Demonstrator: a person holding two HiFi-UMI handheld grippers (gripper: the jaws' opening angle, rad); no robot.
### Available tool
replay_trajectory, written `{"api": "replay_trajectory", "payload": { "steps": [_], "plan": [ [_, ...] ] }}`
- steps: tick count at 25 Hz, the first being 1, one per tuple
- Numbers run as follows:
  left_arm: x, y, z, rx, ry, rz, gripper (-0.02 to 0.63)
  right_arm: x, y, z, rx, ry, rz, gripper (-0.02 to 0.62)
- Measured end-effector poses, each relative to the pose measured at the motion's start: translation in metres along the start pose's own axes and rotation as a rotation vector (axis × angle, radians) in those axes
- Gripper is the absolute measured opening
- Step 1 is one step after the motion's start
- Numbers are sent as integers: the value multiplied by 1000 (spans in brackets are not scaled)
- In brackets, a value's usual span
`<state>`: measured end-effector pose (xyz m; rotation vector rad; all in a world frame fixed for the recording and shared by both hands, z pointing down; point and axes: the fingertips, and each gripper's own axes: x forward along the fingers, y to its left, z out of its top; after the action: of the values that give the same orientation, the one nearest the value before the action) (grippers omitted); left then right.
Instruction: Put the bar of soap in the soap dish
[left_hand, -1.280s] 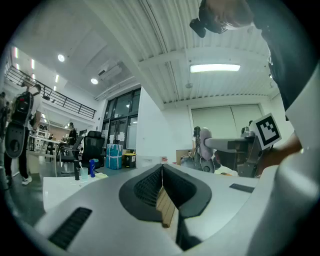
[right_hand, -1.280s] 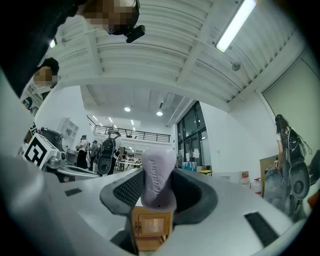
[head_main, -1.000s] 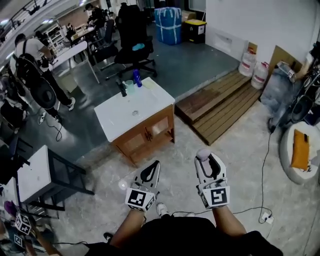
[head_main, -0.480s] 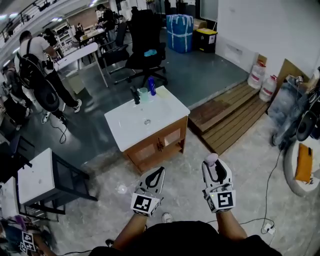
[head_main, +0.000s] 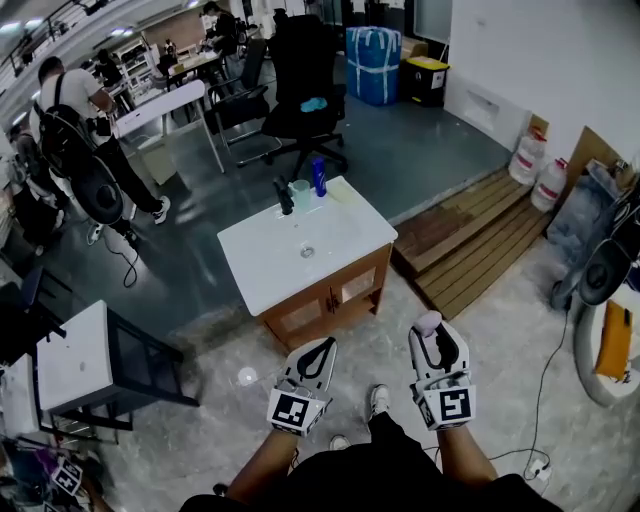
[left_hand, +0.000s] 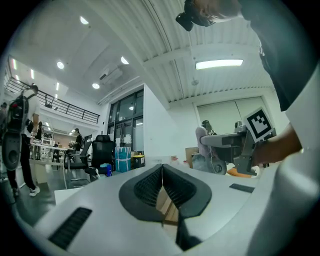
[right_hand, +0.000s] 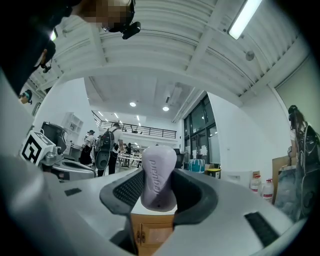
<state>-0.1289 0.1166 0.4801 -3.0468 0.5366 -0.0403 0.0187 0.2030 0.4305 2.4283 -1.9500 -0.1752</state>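
Observation:
A pale lilac bar of soap (right_hand: 159, 182) stands upright between the jaws of my right gripper (right_hand: 159, 194), which is shut on it. In the head view the soap (head_main: 427, 322) pokes out of the right gripper (head_main: 430, 335), low and right of centre. My left gripper (head_main: 320, 350) is beside it, shut and holding nothing; its pads (left_hand: 150, 186) meet. Both grippers hang over the floor, short of a white sink counter (head_main: 262, 262) on a wooden cabinet (head_main: 330, 293). A small pale thing (head_main: 344, 194) lies at the counter's back right corner; I cannot tell whether it is the soap dish.
A black tap (head_main: 284, 197), a pale green cup (head_main: 300, 192) and a blue bottle (head_main: 318, 177) stand along the counter's back edge. Beyond is a black office chair (head_main: 305, 90). A wooden pallet (head_main: 470, 240) lies to the right, a white table (head_main: 65, 355) to the left. People (head_main: 70, 110) stand at far left.
The sink counter has come nearer and moved right and down in the head view as the person walked towards it. Both grippers keep their pose; the soap stays held.

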Motion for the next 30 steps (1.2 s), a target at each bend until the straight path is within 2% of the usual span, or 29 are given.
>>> {"api": "replay_trajectory", "payload": {
  "steps": [5,14,19,23,27,30],
  "plan": [
    [37,28,-2,33,26,52,21,40,-18,-12,-38,-5,40,189],
    [101,78,2,40,38,154,21,111,-69,-23,4,0,83,189],
    [126,87,4,34,47,186,21,137,-87,-31,13,-2,121,189],
    [143,89,3,41,57,202,21,153,-95,-39,34,52,143,189],
    [154,101,10,46,53,243,21,172,-98,-36,43,14,190,189],
    [158,108,7,49,60,266,21,188,-96,-35,49,26,220,189]
  ]
}}
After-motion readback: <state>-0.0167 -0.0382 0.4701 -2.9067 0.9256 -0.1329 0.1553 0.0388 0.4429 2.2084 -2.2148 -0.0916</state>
